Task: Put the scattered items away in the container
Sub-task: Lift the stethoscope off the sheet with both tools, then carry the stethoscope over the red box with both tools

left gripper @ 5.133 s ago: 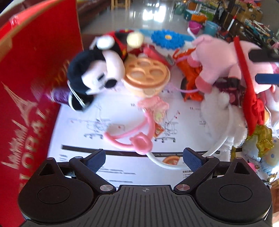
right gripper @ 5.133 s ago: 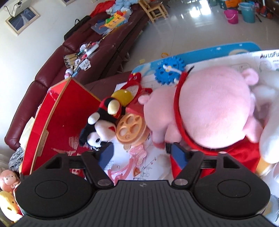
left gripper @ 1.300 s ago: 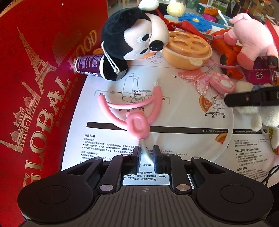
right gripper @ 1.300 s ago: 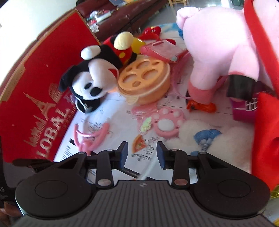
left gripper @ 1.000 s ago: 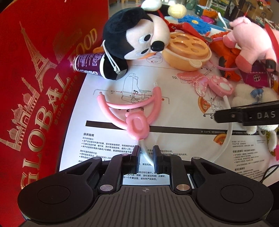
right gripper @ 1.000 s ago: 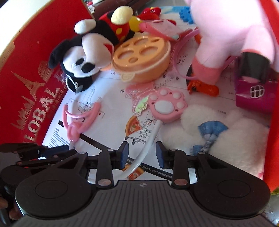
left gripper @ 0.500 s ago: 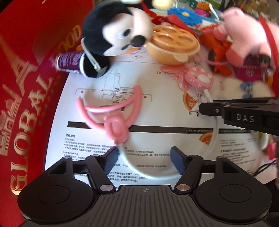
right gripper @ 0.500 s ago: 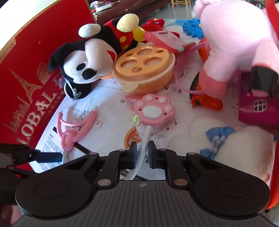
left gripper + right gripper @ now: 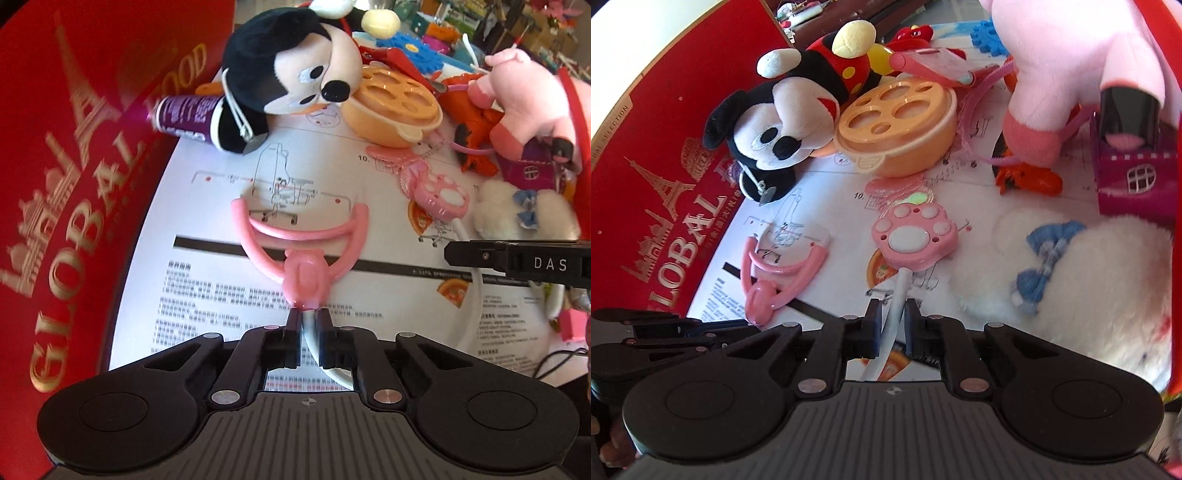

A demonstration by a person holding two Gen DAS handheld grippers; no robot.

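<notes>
Left gripper [image 9: 308, 325]: clamped on the white tube just below the pink toy stethoscope [image 9: 301, 254] yoke.
Right gripper [image 9: 889, 317]: clamped on the same tube below the paw-shaped head [image 9: 914, 236].
Stethoscope: on the paper sheet [image 9: 207, 280], beside the red box [image 9: 74, 147].
Risk: uneven lifting could stretch the tube, or the earpieces could snag the mouse plush [image 9: 291, 70].
Views: only the left shows the tube's loop; only the right shows the grip below the paw.

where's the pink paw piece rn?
The pink paw piece lies on the instruction sheet, centre of the right wrist view, between the orange lidded bowl and the right hand-held gripper, which clamps its white tube.
</notes>
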